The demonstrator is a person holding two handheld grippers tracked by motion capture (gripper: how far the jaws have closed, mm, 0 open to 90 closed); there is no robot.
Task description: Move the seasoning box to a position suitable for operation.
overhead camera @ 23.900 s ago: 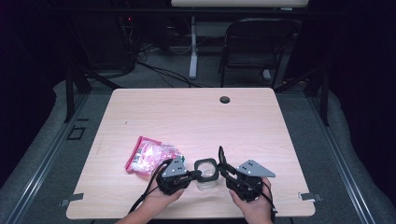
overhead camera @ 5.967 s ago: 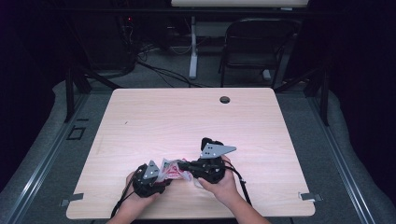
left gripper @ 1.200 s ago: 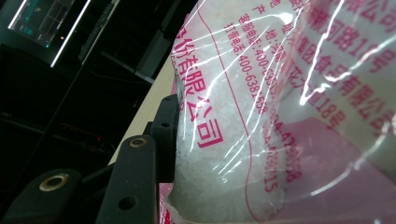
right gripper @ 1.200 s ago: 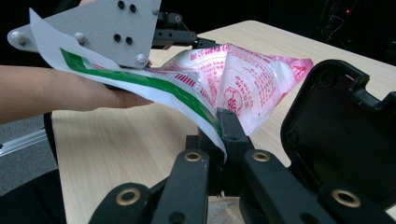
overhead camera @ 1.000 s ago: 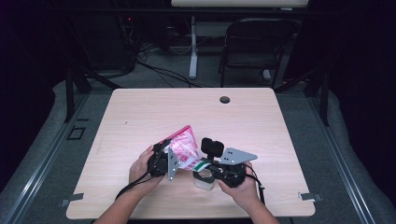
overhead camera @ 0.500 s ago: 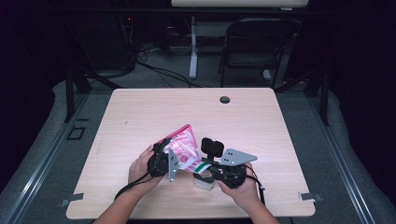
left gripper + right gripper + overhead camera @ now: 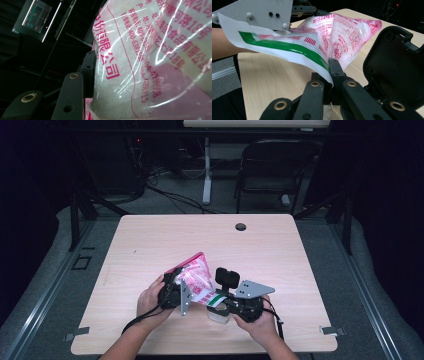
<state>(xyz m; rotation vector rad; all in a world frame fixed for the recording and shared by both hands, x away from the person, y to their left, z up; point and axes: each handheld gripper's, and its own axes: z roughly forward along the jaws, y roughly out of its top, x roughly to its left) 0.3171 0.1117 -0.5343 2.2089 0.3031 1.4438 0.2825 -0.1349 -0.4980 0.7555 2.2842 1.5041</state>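
While left gripper point(image 7: 176, 292) clamps bag point(image 7: 196, 276) and right gripper point(image 7: 220, 301) pinches its corner shut, tilting could spill granules past container point(image 7: 218, 315).

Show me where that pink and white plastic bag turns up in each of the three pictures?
High view: the bag sits low and centre-left, lifted between the left gripper and the right gripper.
Left gripper view: it covers the right half of the picture, pressed against a black jaw.
Right gripper view: it spans the upper middle, its green-striped edge pinched in the jaws.
Shared landmark: the bag's red printing.
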